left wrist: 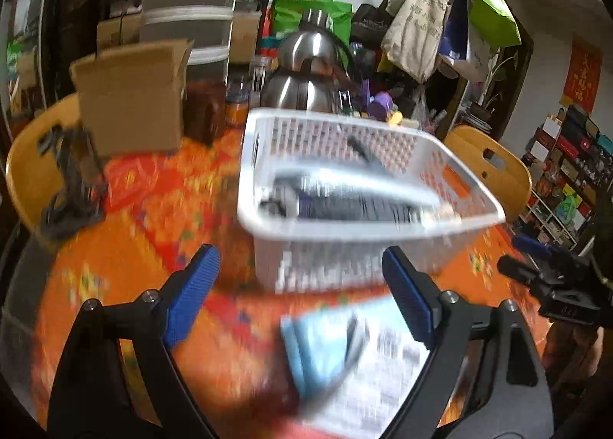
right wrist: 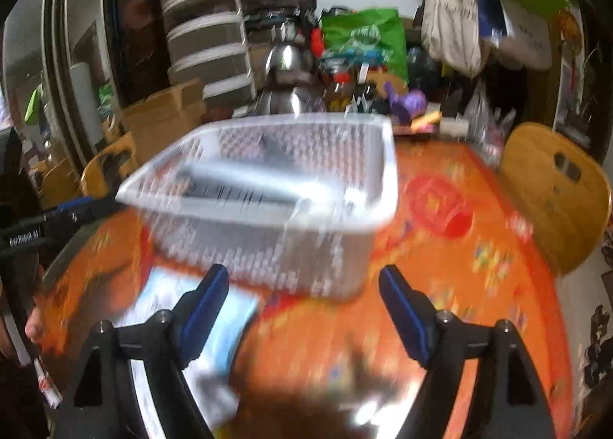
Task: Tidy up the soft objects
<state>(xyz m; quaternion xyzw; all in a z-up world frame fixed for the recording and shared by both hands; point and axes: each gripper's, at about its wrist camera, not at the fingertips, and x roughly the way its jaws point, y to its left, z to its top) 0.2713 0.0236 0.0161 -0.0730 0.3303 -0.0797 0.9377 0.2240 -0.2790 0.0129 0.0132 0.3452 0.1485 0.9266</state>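
Both views motion-blurred. White lattice basket (left wrist: pixel 367 209) stands on the desk (left wrist: pixel 161 216), which carries an orange-red patterned cloth; in the left wrist view its long axis runs from upper left to lower right, one corner toward the camera. Inside it lies a dark folded soft item with a pale band (left wrist: pixel 345 205), lengthwise along the basket's near wall; detail too smeared to name. In front of the basket, flat on the cloth, lies a light blue and white cloth (left wrist: pixel 345 354), long axis running from the basket toward the camera, with a dark strap or cord across it. Left gripper (left wrist: pixel 300 270) has its blue-padded fingers (left wrist: pixel 191 293) spread wide, nothing between them, above the cloth's near end. Right gripper (right wrist: pixel 304 287) likewise wide open and empty, over bare desk just right of the same cloth (right wrist: pixel 168 308), basket (right wrist: pixel 268 186) beyond. Behind the basket: steel kettle (left wrist: pixel 306 74), cardboard box (left wrist: pixel 130 94), yellow chairs (left wrist: pixel 494 166) at the desk edges, tote bags (left wrist: pixel 417 25) hanging at the back right.
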